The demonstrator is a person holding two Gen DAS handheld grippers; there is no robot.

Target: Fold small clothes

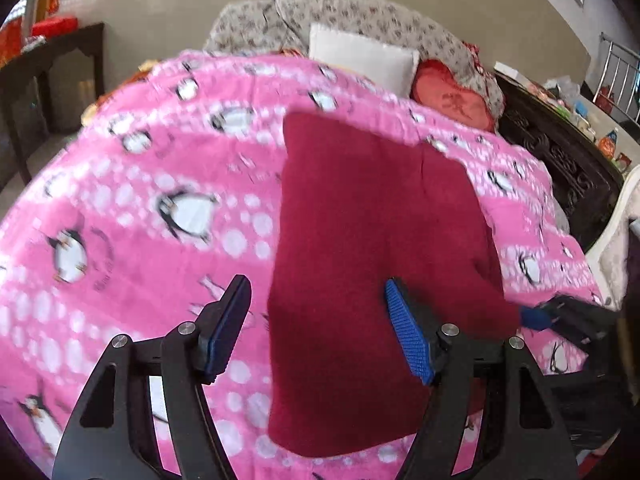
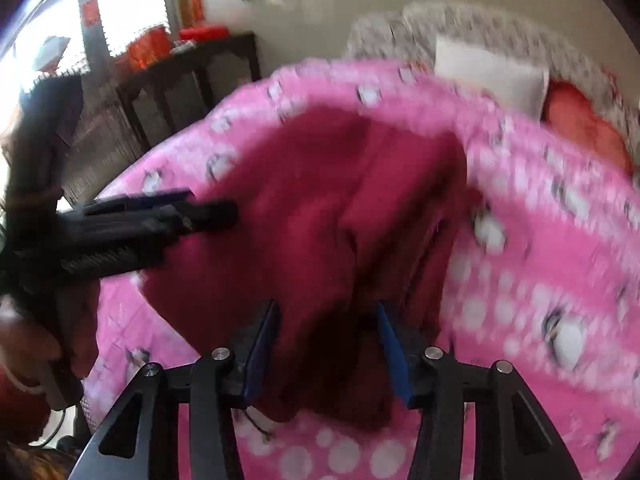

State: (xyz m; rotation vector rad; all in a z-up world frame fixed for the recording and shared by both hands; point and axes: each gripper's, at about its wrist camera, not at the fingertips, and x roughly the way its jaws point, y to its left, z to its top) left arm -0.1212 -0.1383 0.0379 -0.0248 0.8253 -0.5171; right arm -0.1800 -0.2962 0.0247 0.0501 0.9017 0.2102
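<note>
A dark red garment (image 1: 360, 240) lies flat on a pink penguin-print blanket (image 1: 140, 184). My left gripper (image 1: 320, 326) hovers open over the garment's near left edge. Its left finger is above the blanket and its right finger above the red cloth. My right gripper (image 1: 534, 318) shows at the garment's right edge. In the blurred right wrist view the garment (image 2: 320, 208) looks folded lengthwise, with a raised fold on its right side. My right gripper (image 2: 328, 348) is open, its blue pads apart over the near hem with red cloth showing in the gap. My left gripper (image 2: 208, 206) reaches in from the left.
A white pillow (image 1: 360, 56) and a red heart cushion (image 1: 452, 100) lie at the blanket's far end against floral bedding (image 1: 352, 8). There is a dark wooden table (image 1: 52, 64) at the left and dark carved furniture (image 1: 560, 160) at the right. A person's hand (image 2: 24, 344) holds the left gripper.
</note>
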